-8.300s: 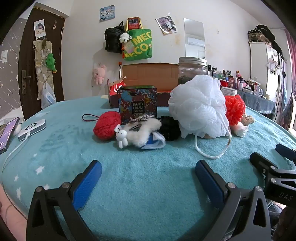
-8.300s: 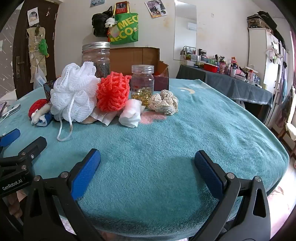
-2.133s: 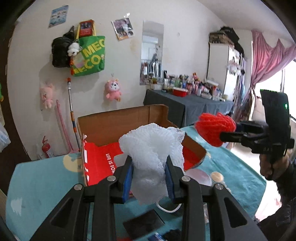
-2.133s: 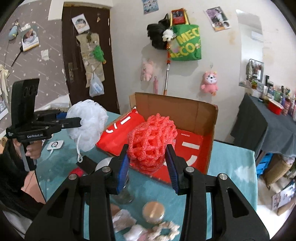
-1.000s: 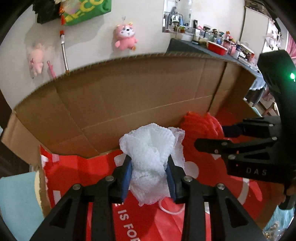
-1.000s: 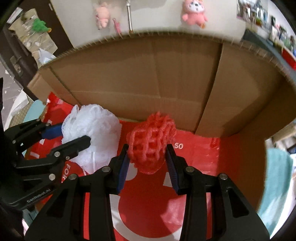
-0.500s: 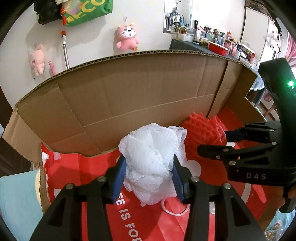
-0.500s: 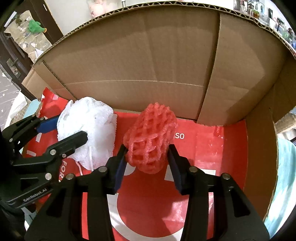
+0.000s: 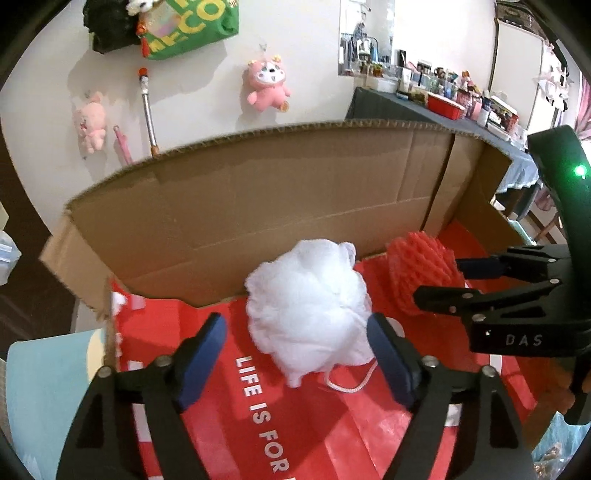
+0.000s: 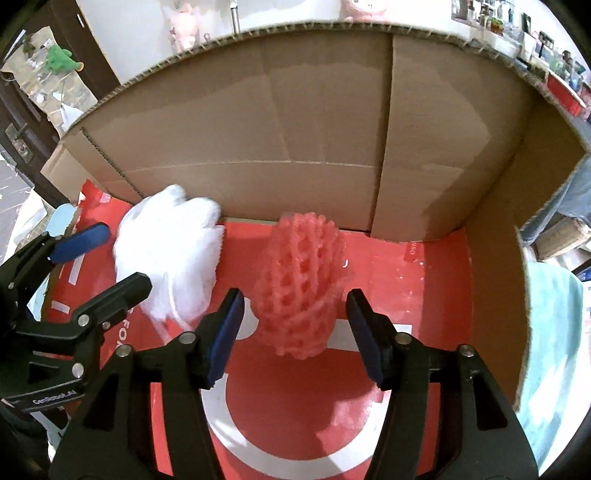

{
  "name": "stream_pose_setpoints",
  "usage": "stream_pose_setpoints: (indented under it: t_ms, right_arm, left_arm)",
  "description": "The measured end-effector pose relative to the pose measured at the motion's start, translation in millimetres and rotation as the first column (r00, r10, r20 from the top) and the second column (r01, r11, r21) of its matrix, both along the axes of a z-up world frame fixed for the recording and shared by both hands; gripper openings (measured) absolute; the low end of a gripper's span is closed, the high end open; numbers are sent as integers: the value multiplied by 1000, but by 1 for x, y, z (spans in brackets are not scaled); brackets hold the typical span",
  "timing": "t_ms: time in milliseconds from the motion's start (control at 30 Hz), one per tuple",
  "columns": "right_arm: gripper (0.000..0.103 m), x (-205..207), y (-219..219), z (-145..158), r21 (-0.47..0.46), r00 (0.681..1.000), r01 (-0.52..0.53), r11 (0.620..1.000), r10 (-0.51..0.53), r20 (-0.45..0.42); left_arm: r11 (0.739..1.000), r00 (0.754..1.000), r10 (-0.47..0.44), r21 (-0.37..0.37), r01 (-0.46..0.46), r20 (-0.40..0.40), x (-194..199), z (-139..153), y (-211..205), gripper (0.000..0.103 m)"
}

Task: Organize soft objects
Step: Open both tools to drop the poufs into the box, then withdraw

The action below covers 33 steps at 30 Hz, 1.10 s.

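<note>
A white bath pouf [image 9: 308, 314] rests on the red bag [image 9: 295, 424] lining the floor of the cardboard box [image 9: 258, 206]. My left gripper [image 9: 295, 339] straddles it, its jaws opening, the blue pads off the pouf. Beside it on the right lies a red mesh ball [image 9: 417, 269], with my right gripper [image 9: 456, 278] around it. In the right wrist view the mesh ball [image 10: 303, 280] sits between the opening jaws of my right gripper [image 10: 295, 314], with gaps on both sides. The pouf [image 10: 170, 251] and left gripper [image 10: 118, 258] are at the left.
The box's tall back wall [image 10: 295, 110] and right side wall [image 10: 491, 277] close in the space ahead. Teal table cover [image 9: 44, 387] shows outside the box. Pink plush toys [image 9: 267, 86] and a green tote [image 9: 184, 26] hang on the far wall.
Both grippers have spread their jaws and let go: the white pouf and the red mesh ball now lie free on the red bag inside the box.
</note>
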State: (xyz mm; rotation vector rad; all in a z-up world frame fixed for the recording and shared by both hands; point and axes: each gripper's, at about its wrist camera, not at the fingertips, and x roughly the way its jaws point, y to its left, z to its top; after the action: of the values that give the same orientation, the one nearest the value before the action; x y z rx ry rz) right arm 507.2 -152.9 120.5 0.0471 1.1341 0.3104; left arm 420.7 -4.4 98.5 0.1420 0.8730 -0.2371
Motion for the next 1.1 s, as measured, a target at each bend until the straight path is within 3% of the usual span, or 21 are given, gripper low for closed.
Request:
stream_pose_setpoints:
  t_ms: [333,433,500,633,867,1100]
  right_arm:
    - [65,-35,-11,54,2,995,13,1000,-14,96]
    - [74,-69,1,77,5,988,19,1000,-20,154]
    - [74,-91,4,94,11,980,21,1000,-22,198]
    - [83,-127,4,127,38,958,21,999,-31,285]
    - [93,-215,-9,179,49,875,18,999,-40,483]
    - [99,-310,-17,198,80,790,-3,997,-47,612]
  left_arm:
    - [998,992,58,-30,-56,109,-46,54,14,96]
    - [997,985,68,-43,-62,157,-73,77,17,99]
    - [996,978,76,-51,-67,194,-90,92,17,103]
    - [994,959,88,-87,-67,270,-134,125,20,103]
    - [990,905,95,-132,-43,414,-221,162,18,103]
    - [989,855,76,-145,-1,513,-295,164,8,103]
